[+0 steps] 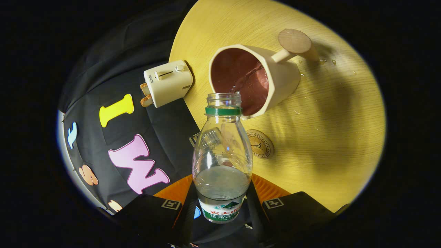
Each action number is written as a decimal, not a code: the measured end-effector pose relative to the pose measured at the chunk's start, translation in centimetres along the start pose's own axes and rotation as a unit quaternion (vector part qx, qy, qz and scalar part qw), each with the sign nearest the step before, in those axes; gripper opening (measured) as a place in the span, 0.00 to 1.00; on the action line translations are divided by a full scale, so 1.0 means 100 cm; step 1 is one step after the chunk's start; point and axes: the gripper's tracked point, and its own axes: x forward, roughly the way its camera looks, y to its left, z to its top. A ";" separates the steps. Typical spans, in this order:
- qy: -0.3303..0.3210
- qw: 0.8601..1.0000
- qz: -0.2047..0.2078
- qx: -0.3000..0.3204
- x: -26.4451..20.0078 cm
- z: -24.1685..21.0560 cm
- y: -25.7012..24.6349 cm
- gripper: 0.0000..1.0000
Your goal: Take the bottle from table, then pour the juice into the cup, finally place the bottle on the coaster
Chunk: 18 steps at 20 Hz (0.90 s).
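Observation:
My gripper point(222, 206) is shut on a clear plastic bottle point(222, 162), both fingers pressing on its labelled lower part. The bottle has a green neck ring and no cap, and some clear liquid sits in it. The whole view is rolled, so the bottle is tipped with its open mouth at the rim of a cream cup point(255, 77). The cup has a dark red inside and a round wooden-ended handle. A thin stream runs from the mouth into the cup. A round brown coaster point(260, 143) lies on the table just beside the bottle's shoulder.
The round wooden table point(330, 131) carries a few spilled drops near the cup's handle. A cream toy toaster point(167, 82) with toast slices stands at the table's edge, beyond the bottle. The booth's black cloth wall lies past that edge.

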 end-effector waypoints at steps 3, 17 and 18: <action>-0.001 1.000 0.003 0.022 0.000 0.003 0.006 0.72; 0.028 0.990 0.017 0.135 -0.005 -0.001 0.031 0.72; 0.032 0.989 0.020 0.145 -0.007 -0.003 0.033 0.72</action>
